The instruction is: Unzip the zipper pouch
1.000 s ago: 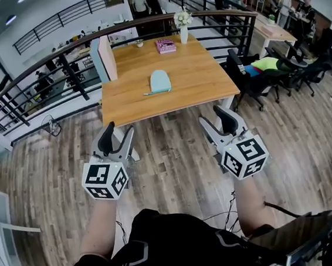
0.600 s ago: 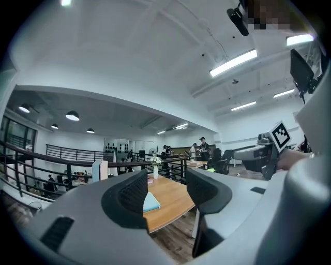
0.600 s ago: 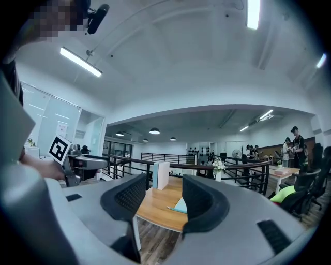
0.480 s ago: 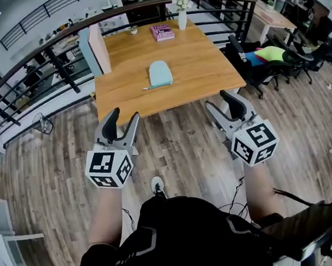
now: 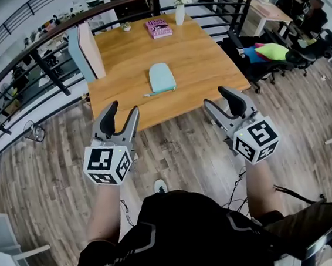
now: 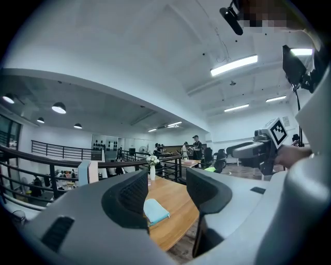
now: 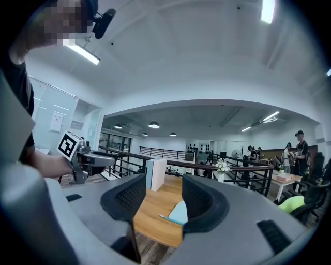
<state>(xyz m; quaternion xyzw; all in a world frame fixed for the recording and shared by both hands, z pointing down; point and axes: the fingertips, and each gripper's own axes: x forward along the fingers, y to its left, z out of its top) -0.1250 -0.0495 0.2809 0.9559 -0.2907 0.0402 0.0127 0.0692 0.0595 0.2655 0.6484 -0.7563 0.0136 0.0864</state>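
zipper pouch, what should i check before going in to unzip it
1. Zipper pouch lies flat on the table, in view: ok.
2. Left tool jaws apart, nothing between them: ok.
3. Right tool jaws apart, nothing between them: ok.
4. Tools at the pouch: not ok, both held short of it.
5. Zipper's state and pull: cannot tell, too small.

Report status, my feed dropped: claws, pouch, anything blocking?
Left claw open, empty. Right claw open, empty. Pouch flat on table, untouched, ahead of both. Nothing between claws and pouch.
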